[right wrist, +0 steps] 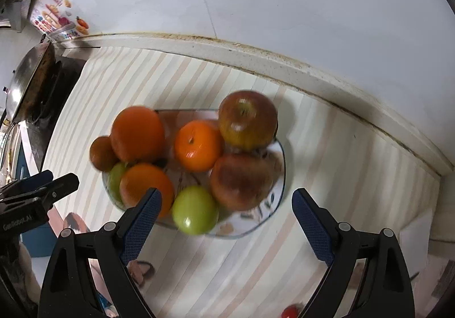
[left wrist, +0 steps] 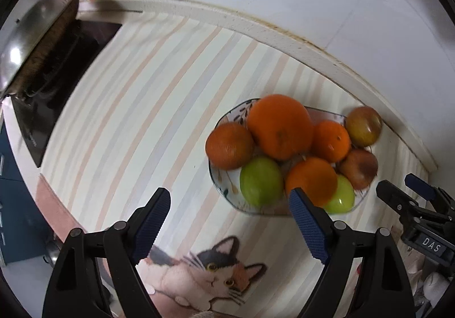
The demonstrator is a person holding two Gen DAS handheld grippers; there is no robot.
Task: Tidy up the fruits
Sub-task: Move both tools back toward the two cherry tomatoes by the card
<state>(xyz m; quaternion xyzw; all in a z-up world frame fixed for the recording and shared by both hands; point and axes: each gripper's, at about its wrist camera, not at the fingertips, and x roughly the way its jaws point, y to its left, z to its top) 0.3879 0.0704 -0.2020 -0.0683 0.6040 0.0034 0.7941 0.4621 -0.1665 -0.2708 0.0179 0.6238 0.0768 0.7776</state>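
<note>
A patterned plate (left wrist: 224,188) (right wrist: 280,173) on the striped mat carries several oranges (left wrist: 280,126) (right wrist: 197,144), two green apples (left wrist: 261,184) (right wrist: 195,213) and red-brown apples (left wrist: 363,126) (right wrist: 247,119). My left gripper (left wrist: 229,212) hangs open above the mat, just left of the plate's near side, nothing between its blue pads. My right gripper (right wrist: 226,211) hovers open over the plate's near half, above a green apple and a red-brown apple (right wrist: 241,180), touching neither. Each gripper shows at the edge of the other's view.
A metal wok (left wrist: 31,42) (right wrist: 25,85) sits on a black stove at the left. A raised counter ledge (left wrist: 284,33) (right wrist: 256,59) and white wall run behind the plate. The mat (left wrist: 142,119) has a cat picture (left wrist: 210,269) near me. A small red fruit (right wrist: 290,311) lies at the bottom edge.
</note>
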